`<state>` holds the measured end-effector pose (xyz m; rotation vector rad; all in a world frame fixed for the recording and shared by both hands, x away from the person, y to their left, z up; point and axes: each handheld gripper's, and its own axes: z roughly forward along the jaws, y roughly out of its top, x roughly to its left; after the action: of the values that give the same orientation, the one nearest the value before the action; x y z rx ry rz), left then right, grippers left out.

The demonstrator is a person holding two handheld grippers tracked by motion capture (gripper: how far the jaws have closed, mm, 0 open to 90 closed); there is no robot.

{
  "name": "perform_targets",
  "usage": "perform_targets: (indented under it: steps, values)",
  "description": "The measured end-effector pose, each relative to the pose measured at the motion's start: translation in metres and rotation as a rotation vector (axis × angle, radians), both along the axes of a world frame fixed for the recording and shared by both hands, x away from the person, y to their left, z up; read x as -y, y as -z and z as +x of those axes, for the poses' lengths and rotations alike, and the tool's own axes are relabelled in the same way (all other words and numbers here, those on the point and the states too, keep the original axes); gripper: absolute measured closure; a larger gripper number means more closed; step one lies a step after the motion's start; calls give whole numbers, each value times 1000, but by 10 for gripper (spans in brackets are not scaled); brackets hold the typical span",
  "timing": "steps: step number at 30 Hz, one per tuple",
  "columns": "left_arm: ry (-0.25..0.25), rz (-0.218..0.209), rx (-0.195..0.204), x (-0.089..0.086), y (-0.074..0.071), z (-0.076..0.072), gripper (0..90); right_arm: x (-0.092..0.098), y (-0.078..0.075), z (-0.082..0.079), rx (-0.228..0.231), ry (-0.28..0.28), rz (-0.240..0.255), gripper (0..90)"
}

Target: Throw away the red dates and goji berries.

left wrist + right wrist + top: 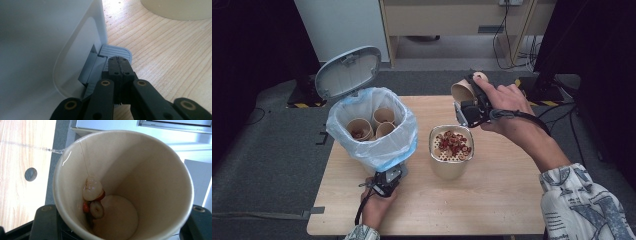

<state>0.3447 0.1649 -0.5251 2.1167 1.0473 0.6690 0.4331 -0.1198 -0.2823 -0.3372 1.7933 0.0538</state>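
A white pedal bin with a blue liner stands on the table's left, its grey lid raised. Three paper cups lie inside it. My left gripper is at the bin's foot. In the left gripper view its jaws are shut, tips resting on the grey pedal. My right gripper is shut on a paper cup, held tilted above the table's far edge. Inside this cup, a few wet fruit slices stick near the bottom.
A beige pot with a perforated insert stands mid-table, holding red fruit slices. The wooden table has bare room to the right and front. Cables and a cabinet lie beyond the far edge.
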Motion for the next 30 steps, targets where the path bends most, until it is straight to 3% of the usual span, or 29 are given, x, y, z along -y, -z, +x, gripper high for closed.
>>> perform_targets:
  steps: [1, 2, 9, 13, 19, 21, 24, 27, 29, 30]
  values:
    - [1, 1, 0, 0, 0, 0, 893, 0, 0, 0, 0, -2, 1, 324]
    - [38, 26, 8, -2, -1, 2, 893, 0, -1, 0, 2, 2, -5, 324]
    - [-2, -1, 0, 0, 0, 0, 893, -3, -5, -1, 22, -1, -31, 325]
    - [2, 0, 0, 0, 0, 0, 893, -7, -3, -2, 52, -16, -97, 326]
    - [4, 1, 0, 0, 0, 0, 893, -5, -6, 2, 72, 2, -110, 328]
    - [4, -1, 0, -1, 0, 0, 893, -9, -2, -1, 76, -21, -143, 329]
    - [2, 0, 0, 0, 0, 0, 893, -10, 4, -2, 88, -27, -241, 330]
    - [3, -1, 0, 0, 0, 0, 893, -7, -3, 2, 102, -3, -203, 330]
    - [5, -2, -1, -1, 0, 0, 893, -11, -1, 0, 101, -14, -220, 331]
    - [4, -2, -1, -1, 0, 0, 893, -13, 3, -2, 95, -31, -252, 332]
